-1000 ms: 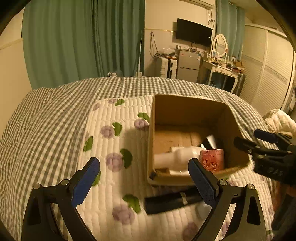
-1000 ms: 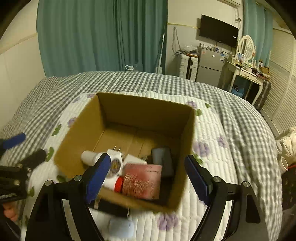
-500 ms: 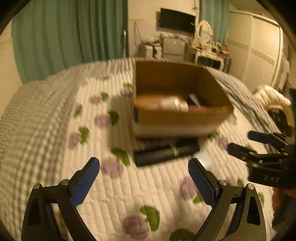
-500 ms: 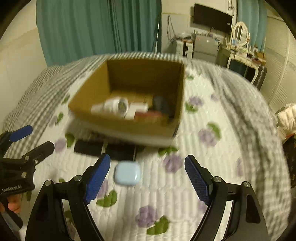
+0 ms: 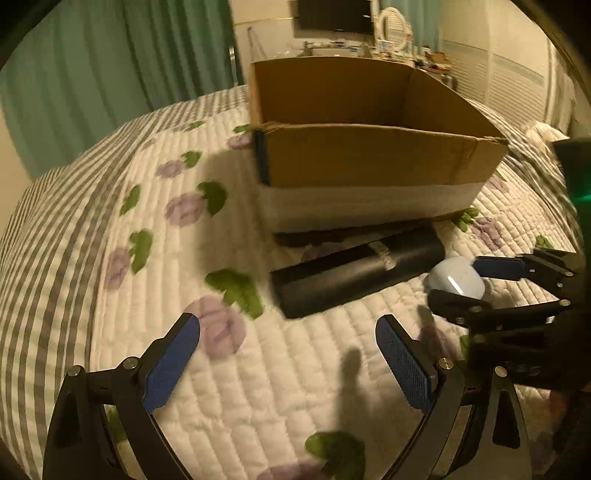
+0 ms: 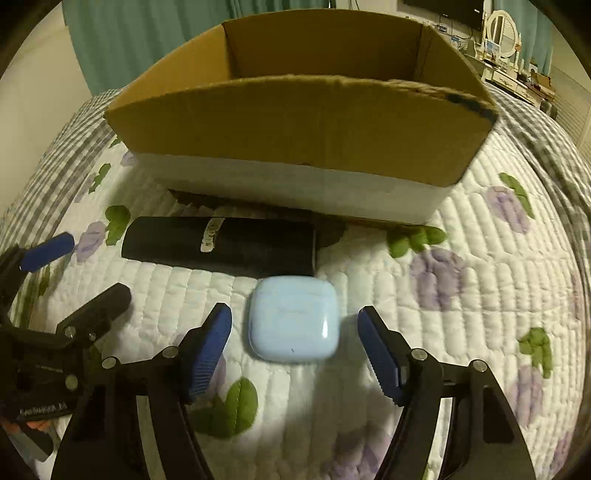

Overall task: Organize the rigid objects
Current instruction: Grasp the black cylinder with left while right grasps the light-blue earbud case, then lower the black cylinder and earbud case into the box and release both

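A light blue earbud case lies on the quilted floral bedspread, between the open fingers of my right gripper. In the left wrist view the case sits between that gripper's tips at the right. A long black case lies just behind it, in front of a brown cardboard box. My left gripper is open and empty, low over the bedspread, in front of the black case and the box. The box's contents are hidden by its near wall.
A white quilt with purple flowers covers a grey checked bedspread. Green curtains hang behind. A dresser with a mirror stands at the far right.
Both grippers have dropped low and moved closer to the bed. The right gripper has come down around the blue earbud case. The box's contents are no longer visible.
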`<state>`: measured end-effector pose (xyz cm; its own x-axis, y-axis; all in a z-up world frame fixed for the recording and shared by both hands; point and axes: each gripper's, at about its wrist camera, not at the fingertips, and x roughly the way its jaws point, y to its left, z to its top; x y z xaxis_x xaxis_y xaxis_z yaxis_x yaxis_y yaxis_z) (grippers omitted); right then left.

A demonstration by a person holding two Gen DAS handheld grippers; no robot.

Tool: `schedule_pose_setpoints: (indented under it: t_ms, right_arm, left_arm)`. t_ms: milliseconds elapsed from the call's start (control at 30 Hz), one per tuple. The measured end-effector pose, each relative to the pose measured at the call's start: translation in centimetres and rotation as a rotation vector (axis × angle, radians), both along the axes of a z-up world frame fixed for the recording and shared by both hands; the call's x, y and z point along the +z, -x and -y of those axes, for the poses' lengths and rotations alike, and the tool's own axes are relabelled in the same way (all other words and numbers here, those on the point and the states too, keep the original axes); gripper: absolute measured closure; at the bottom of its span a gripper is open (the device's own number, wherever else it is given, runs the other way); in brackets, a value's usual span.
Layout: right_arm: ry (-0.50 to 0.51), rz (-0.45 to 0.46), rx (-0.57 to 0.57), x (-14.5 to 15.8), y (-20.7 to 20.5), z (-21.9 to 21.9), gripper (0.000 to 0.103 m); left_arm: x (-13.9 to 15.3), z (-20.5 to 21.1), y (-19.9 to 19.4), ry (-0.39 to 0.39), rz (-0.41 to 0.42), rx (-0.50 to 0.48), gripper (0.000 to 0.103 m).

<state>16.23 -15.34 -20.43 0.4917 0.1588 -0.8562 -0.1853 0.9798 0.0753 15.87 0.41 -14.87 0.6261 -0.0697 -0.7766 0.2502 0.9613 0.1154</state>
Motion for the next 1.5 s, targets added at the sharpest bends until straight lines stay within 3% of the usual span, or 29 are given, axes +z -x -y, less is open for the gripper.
schedule_pose_setpoints:
  t_ms: [33, 67, 233, 367, 533, 800, 933, 1100, 1200, 1267, 1500]
  right_arm:
    - [0.012, -0.005, 0.001, -0.2, -0.2, -0.1, 0.051]
    - [0.008, -0.006, 0.002, -0.3, -0.2, 0.0, 0.053]
    - [0.030, 0.055, -0.049, 1.3, 0.9, 1.0, 0.053]
    - [0.028, 0.043, -0.112, 1.7, 2.2, 3.1, 0.053]
    - [0.022, 0.014, -0.156, 0.9, 2.6, 4.5, 0.053]
    - [0.002, 0.017, -0.168, 0.8, 2.3, 5.0, 0.053]
    - [-0.017, 0.016, -0.179, 0.6, 1.8, 5.3, 0.053]
    - [-0.023, 0.019, -0.179, 0.8, 2.0, 5.5, 0.053]
    - [-0.033, 0.023, -0.187, 1.2, 2.3, 5.9, 0.053]
    - [-0.049, 0.032, -0.196, 1.7, 2.6, 6.3, 0.053]
    - [-0.078, 0.071, -0.191, 4.9, 5.5, 6.7, 0.053]
  left_arm:
    - [0.1, 0.4, -0.2, -0.006, 0.004, -0.021, 0.005]
    - [0.2, 0.8, -0.2, -0.013, 0.010, -0.040, 0.005]
    - [0.2, 2.9, -0.9, -0.071, -0.002, -0.155, 0.015]
    - [-0.6, 4.0, -1.5, -0.077, -0.028, -0.200, 0.020]
    - [-2.0, 5.8, -2.6, -0.134, -0.026, -0.247, 0.020]
    - [-3.4, 7.4, -5.3, -0.154, -0.064, -0.296, 0.023]
    - [-2.7, 7.4, -5.3, -0.152, -0.091, -0.305, 0.055]
    - [-1.3, 7.9, -2.9, -0.187, -0.093, -0.364, 0.063]
    - [0.0, 8.0, -2.8, -0.161, -0.116, -0.355, 0.071]
    - [0.7, 8.0, -2.6, -0.140, -0.142, -0.339, 0.083]
    - [3.4, 6.8, 0.2, -0.053, -0.181, -0.254, 0.084]
